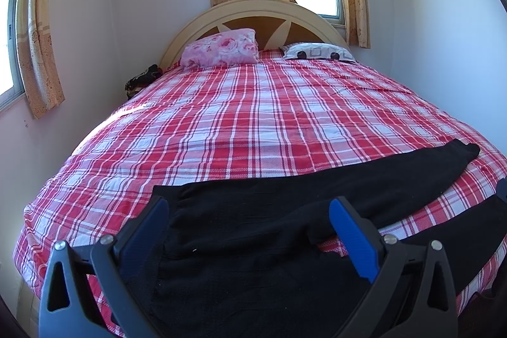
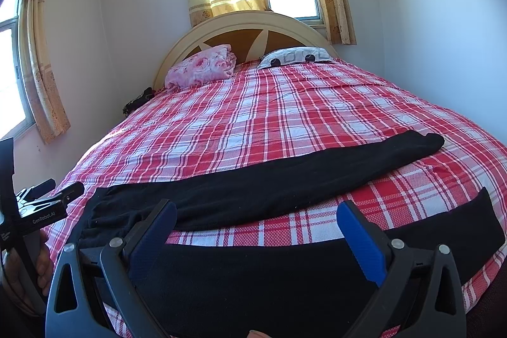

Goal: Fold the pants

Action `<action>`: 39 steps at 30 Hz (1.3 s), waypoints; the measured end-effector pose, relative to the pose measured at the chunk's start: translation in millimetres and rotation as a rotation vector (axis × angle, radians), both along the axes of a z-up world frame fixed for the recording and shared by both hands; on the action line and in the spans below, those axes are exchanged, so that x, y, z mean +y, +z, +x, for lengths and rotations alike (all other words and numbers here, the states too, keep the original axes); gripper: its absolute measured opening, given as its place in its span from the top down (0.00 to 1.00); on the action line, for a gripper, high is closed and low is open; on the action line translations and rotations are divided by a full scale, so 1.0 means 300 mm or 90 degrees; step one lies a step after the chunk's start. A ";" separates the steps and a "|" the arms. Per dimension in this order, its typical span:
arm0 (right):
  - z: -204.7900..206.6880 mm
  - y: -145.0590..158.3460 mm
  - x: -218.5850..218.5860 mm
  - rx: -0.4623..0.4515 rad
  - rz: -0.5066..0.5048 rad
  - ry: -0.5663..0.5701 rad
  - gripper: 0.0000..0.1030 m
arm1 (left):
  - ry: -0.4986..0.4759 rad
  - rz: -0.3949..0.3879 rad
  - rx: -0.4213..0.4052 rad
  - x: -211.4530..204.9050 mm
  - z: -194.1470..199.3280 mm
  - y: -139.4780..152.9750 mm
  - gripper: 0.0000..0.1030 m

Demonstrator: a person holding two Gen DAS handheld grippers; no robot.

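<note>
Pants [image 1: 285, 198]: black, soft matte fabric, spread flat across near edge of red plaid bed [image 1: 253, 116], legs splayed apart toward the right | left gripper [image 1: 248, 208]: jaws wide, above waist end, holding nothing | right gripper [image 2: 256, 211]: jaws wide, above near leg, holding nothing

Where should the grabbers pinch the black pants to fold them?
Probably the near leg: it lies flat along the bed's front edge, split from the far leg. Pinch its near edge from the front, the left gripper by the waist, the right gripper toward the cuff, then lift it over.
</note>
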State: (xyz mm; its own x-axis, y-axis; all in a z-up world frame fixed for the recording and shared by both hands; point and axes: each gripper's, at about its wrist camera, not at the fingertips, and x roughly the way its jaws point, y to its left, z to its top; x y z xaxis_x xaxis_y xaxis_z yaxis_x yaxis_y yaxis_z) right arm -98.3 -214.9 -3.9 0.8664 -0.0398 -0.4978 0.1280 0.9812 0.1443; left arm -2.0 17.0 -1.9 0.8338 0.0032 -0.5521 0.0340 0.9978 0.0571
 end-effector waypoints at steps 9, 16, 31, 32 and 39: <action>0.000 -0.003 -0.002 0.001 0.001 0.001 0.01 | 0.000 0.001 0.000 0.001 -0.001 -0.001 0.00; 0.001 -0.011 -0.001 0.003 0.001 0.000 0.01 | 0.000 0.002 0.003 -0.001 -0.001 -0.013 0.00; 0.077 -0.071 -0.052 0.041 -0.021 -0.010 0.01 | 0.045 0.066 0.062 0.229 0.170 -0.127 0.00; 0.085 -0.076 -0.065 0.045 -0.020 -0.014 0.01 | 0.049 0.065 0.071 0.266 0.197 -0.135 0.00; 0.133 -0.104 -0.170 0.075 -0.035 -0.036 0.01 | 0.049 0.026 0.172 0.455 0.451 -0.256 0.00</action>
State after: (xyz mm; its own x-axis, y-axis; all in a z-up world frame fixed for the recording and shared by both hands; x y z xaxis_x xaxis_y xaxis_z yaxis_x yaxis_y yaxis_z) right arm -58.3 -266.0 -35.2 0.7973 -0.1173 -0.5921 0.1965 0.9779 0.0708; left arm 133.3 153.7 -78.8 0.6528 0.0875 -0.7524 -0.0218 0.9951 0.0968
